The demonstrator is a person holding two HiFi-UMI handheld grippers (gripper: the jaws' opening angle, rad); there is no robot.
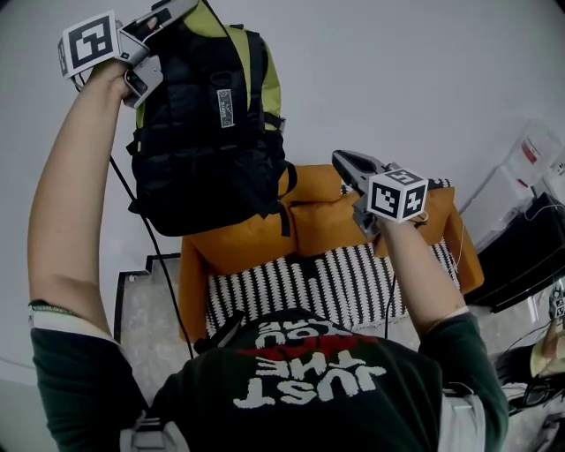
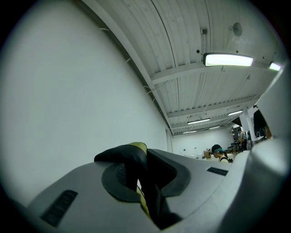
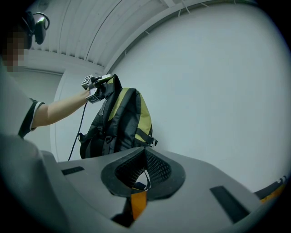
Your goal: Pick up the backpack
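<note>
A black backpack (image 1: 212,132) with yellow-green panels hangs in the air in front of the white wall, clear of the sofa below. My left gripper (image 1: 168,13) is raised at the top left and is shut on the backpack's top handle (image 2: 122,154); the black and yellow strap sits pinched between its jaws (image 2: 144,152). The right gripper view shows the backpack (image 3: 120,123) dangling from the left gripper (image 3: 102,82). My right gripper (image 1: 346,163) hovers to the right of and below the bag, apart from it. Its pads (image 3: 145,152) meet with nothing between them.
An orange sofa (image 1: 327,225) with a black-and-white striped blanket (image 1: 300,282) stands under the bag against the wall. A black case (image 1: 530,256) and white boxes sit at the right. A cable (image 1: 146,221) hangs from the left gripper. A person (image 2: 218,152) stands far off.
</note>
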